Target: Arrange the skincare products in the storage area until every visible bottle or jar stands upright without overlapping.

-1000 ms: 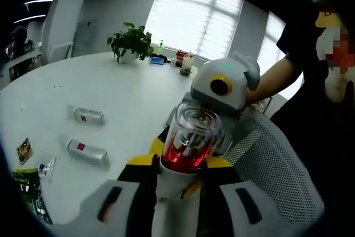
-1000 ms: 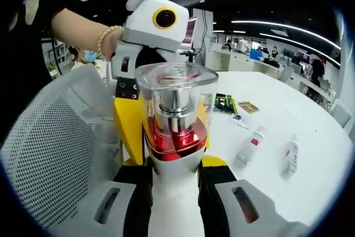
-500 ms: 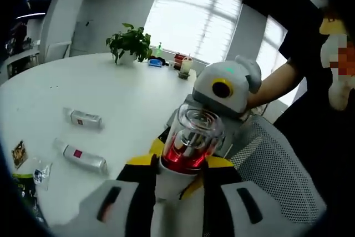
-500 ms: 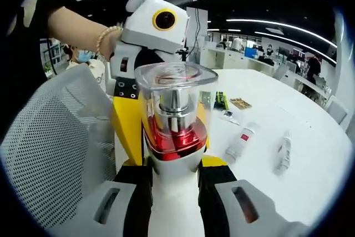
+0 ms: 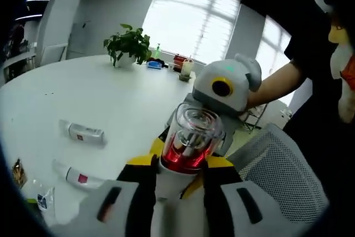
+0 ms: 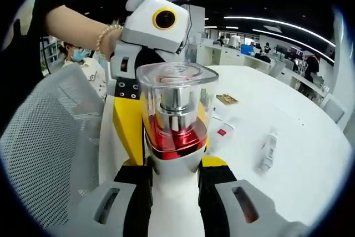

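Observation:
A white bottle [image 5: 191, 137] with a clear cap and a red collar stands upright between my left gripper's [image 5: 178, 173] jaws. In the right gripper view the same bottle [image 6: 175, 120] sits between my right gripper's [image 6: 175, 181] black jaws. Both grippers are shut on it from opposite sides, above the table edge. The right gripper's white body [image 5: 224, 84] rises behind the bottle, held by a person's hand. The left gripper's yellow jaw [image 6: 127, 129] flanks the bottle in the right gripper view. Two white tubes [image 5: 83, 132] [image 5: 77, 177] lie flat on the round white table [image 5: 111, 92]; the same tubes [image 6: 269, 148] [image 6: 222, 131] lie beyond the bottle.
A grey mesh chair [image 5: 277, 170] [image 6: 44, 137] stands close beside the grippers. A potted plant [image 5: 127, 43] and small items [image 5: 183, 65] sit at the table's far edge. Small packets [image 5: 19, 173] [image 6: 227, 99] lie near the tubes.
Both views have shifted a little with the hands, so the tubes sit elsewhere in the pictures. The bottle stays held between both grippers as before.

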A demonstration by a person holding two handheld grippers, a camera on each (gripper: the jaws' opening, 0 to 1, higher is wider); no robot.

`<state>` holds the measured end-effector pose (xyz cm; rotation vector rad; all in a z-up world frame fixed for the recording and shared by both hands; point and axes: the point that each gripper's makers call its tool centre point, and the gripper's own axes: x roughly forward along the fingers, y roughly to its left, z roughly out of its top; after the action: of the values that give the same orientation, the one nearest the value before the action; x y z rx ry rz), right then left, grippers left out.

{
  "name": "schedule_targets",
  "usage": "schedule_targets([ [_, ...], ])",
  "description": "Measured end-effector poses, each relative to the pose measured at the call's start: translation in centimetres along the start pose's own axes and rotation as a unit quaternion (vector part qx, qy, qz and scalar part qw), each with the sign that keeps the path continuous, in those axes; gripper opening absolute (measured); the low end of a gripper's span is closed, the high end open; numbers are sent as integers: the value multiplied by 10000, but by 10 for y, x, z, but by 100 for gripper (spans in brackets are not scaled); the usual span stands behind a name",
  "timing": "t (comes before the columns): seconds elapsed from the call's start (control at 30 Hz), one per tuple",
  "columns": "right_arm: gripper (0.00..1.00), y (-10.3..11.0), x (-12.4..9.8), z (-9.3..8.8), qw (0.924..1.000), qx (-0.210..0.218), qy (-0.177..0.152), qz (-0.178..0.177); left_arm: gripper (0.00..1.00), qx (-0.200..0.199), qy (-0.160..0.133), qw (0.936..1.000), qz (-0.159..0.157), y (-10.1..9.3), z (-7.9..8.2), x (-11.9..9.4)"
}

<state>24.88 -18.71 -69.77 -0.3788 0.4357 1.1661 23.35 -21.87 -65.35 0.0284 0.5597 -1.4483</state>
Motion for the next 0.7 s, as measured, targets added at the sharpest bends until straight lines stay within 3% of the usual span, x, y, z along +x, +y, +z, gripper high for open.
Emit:
schedule_targets([
  [0.7, 31, -68, 2, -2, 10000, 29, -16, -69, 26, -4, -247, 9997, 5, 61, 30, 24],
])
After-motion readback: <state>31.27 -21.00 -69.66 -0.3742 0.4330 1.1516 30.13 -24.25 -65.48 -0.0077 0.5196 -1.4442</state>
